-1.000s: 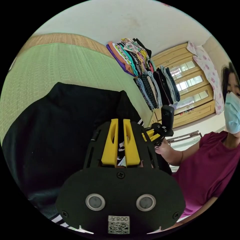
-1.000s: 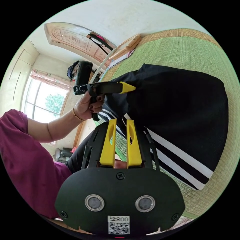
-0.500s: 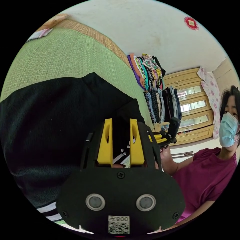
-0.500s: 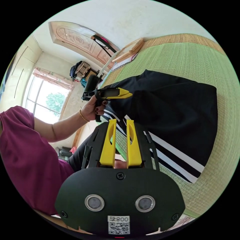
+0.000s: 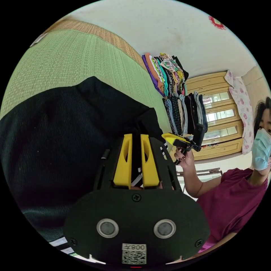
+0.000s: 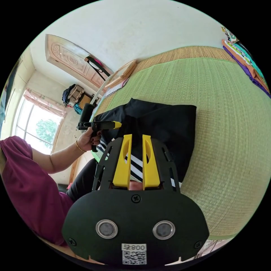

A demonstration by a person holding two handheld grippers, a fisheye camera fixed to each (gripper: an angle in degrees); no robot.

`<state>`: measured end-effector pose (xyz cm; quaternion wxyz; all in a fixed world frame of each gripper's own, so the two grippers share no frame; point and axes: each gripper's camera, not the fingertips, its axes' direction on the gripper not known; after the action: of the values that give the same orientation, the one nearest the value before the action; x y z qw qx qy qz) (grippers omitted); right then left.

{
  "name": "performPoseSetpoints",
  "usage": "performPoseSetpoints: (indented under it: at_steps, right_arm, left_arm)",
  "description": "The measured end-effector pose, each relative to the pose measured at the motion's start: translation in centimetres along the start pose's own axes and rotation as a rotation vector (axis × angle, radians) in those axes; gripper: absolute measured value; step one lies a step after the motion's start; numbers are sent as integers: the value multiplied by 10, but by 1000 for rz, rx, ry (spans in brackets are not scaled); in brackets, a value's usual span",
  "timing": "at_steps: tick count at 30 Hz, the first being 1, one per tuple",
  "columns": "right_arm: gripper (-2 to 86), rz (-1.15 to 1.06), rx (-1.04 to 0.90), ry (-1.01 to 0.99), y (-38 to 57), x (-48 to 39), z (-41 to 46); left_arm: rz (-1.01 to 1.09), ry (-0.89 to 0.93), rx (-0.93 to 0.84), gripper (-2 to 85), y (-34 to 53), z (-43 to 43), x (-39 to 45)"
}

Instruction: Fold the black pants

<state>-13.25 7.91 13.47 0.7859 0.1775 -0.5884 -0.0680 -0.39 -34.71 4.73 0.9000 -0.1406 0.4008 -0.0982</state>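
Note:
The black pants (image 5: 70,135) with white side stripes lie folded on a green woven mat (image 5: 70,62). In the left gripper view my left gripper (image 5: 136,137) has its jaws close together with black cloth between them at a raised corner of the pants. In the right gripper view the left gripper (image 6: 117,124) touches the pants' (image 6: 163,124) left edge. My right gripper (image 6: 137,137) hovers over the near striped edge with a narrow gap between its jaws; whether cloth is pinched is unclear. In the left gripper view the right gripper (image 5: 166,137) sits beside that raised corner.
Two stacks of folded clothes (image 5: 169,76) stand on the mat by the wall, in front of a wooden cabinet (image 5: 220,121). A person in a maroon top (image 5: 234,197) sits at the mat's edge. A window (image 6: 42,127) and a carved door (image 6: 67,62) lie beyond.
My left gripper's jaws stood wide apart half a second ago and have come together on black cloth. The right gripper has drawn back, so the pants look smaller in its view.

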Motion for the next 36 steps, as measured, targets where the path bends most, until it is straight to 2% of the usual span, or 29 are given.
performPoseSetpoints:
  at_steps: [7,10,15,19,24,28,33,36]
  right_arm:
    - [23,46,37,177,-44,50,-8]
    - [8,103,-30,241,-56,75,4]
    - [1,154,14,211,-49,99,-6]
    - [0,202,43,163,-44,115,-16]
    - [0,157,69,155,-38,98,-31]
    - [1,112,60,68,-18,71,-38]
    - [2,43,-97,-1,23,24,-5]
    - [6,51,-212,76,38,10,23]
  left_arm:
    - [-23,-15,0,62,18,-9,-2]
    - [-44,7,-8,59,19,-7,-5]
    - [12,-10,2,51,15,-7,7]
    - [-26,-44,-36,50,18,-1,0]
    - [-3,-28,16,57,32,-15,11]
    - [56,45,25,55,45,-15,31]
    - [59,-32,-73,37,60,11,36]
    - [13,48,-22,35,66,6,29]
